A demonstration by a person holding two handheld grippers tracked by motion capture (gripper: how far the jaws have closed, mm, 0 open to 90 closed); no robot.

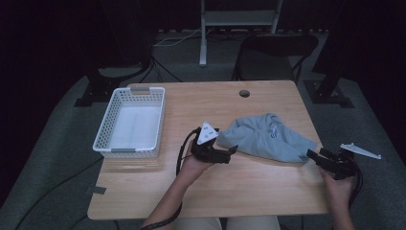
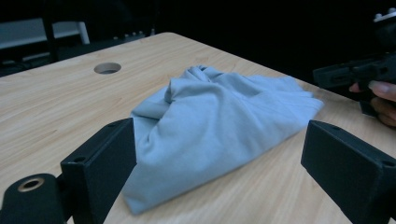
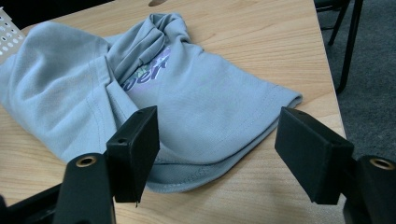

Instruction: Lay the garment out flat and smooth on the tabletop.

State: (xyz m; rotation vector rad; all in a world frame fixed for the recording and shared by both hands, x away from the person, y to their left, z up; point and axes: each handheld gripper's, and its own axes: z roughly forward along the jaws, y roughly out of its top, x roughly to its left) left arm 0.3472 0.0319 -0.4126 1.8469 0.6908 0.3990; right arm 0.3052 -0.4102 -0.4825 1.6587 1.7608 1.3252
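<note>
Currently a crumpled light-blue garment (image 1: 268, 138) lies right of centre on the wooden table (image 1: 225, 191), with some printed lettering showing in its folds (image 3: 149, 72). Left gripper (image 1: 229, 154) sits at the garment's left edge, jaws spread wide and empty; in the left gripper view the cloth (image 2: 210, 121) lies between and just beyond the two jaws, not pinched. Right gripper (image 1: 316, 155) is at the garment's near-right corner, by the table's right edge, jaws also wide apart with nothing between them; in the right gripper view the hemmed edge (image 3: 224, 158) lies just ahead of the jaws. White perforated basket (image 1: 107, 125) sits on the left side of the table, well apart from the cloth. Round cable hole (image 1: 244, 93) at the far side. A dark folding chair (image 1: 280, 48) stands beyond the table.
</note>
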